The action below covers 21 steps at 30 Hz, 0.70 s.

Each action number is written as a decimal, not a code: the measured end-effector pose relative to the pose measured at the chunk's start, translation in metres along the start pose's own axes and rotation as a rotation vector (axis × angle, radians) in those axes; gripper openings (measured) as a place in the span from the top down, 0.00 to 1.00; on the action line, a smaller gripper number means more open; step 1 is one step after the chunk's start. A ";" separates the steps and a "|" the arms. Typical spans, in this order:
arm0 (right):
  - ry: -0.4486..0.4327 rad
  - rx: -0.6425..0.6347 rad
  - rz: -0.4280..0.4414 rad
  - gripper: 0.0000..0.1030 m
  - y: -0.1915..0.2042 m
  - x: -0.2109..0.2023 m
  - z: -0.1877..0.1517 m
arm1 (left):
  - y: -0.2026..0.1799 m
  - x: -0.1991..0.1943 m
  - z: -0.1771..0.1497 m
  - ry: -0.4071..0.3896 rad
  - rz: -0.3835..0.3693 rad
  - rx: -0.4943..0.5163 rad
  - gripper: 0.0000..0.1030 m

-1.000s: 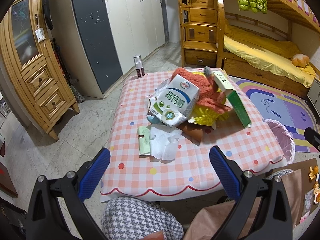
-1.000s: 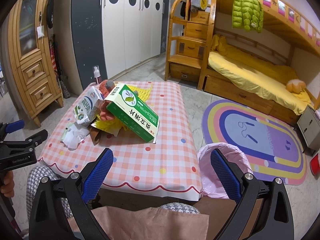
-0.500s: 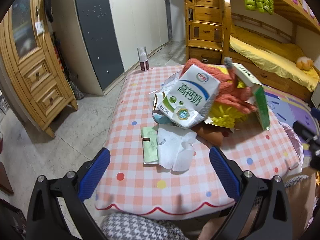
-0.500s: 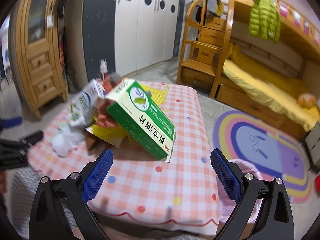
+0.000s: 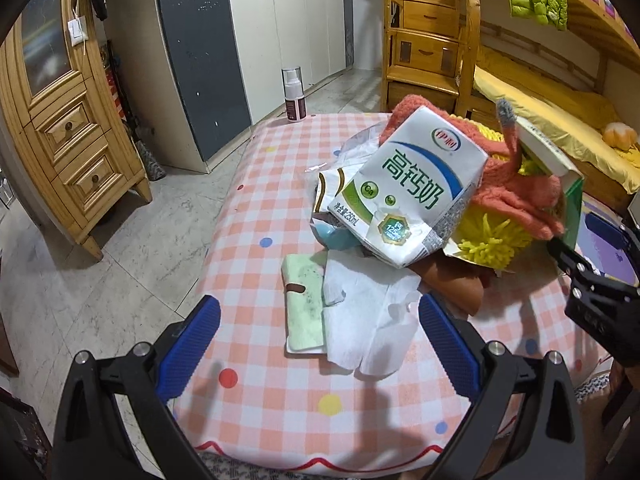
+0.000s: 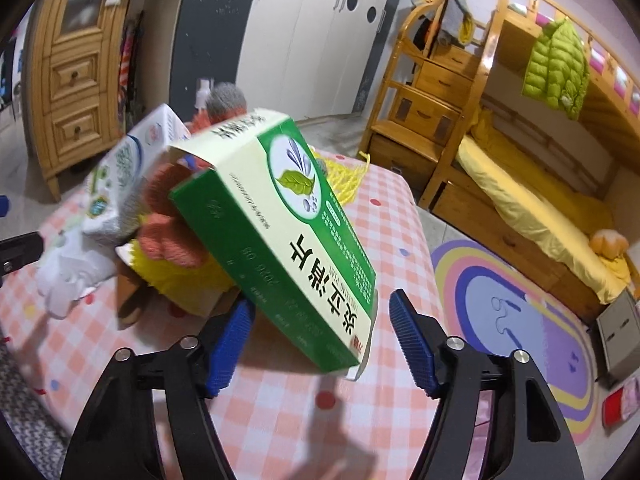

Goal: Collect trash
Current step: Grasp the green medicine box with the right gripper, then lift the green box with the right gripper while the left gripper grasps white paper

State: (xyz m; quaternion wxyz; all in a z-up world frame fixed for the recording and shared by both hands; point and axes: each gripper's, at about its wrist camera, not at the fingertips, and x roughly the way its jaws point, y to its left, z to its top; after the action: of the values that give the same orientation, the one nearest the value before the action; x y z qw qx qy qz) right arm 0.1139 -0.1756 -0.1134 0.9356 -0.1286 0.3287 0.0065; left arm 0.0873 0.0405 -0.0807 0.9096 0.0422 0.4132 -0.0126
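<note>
While my right gripper (image 6: 320, 340) gaped around the green box (image 6: 280, 240), nothing was gripped. My left gripper (image 5: 318, 344) hung wide apart over the crumpled tissue (image 5: 368, 320).

Ahead of my left jaws, the white milk carton (image 5: 408, 196) reads "高钙奶" in green, with a red oval logo above it, a "Ca" circle beside it, and "250mL" along its lower edge. Between my right jaws, the green box (image 6: 280, 240) shows large upside-down characters; I make out "片" and the digits "2026".
</note>
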 end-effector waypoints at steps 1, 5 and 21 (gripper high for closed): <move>0.006 0.000 -0.002 0.34 0.000 0.002 0.001 | 0.000 0.001 0.000 0.001 -0.001 0.000 0.07; -0.002 -0.016 -0.016 0.56 0.003 0.003 0.002 | 0.002 0.000 0.000 0.001 -0.002 -0.001 0.07; -0.029 0.266 0.057 0.76 -0.053 -0.070 -0.004 | 0.024 -0.020 -0.031 0.030 -0.045 -0.007 0.16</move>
State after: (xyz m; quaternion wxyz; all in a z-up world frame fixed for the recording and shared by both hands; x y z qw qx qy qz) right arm 0.0613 -0.2231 -0.0608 0.9484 0.0060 0.3168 -0.0088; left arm 0.0520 0.0670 -0.0841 0.9030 0.0297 0.4275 -0.0311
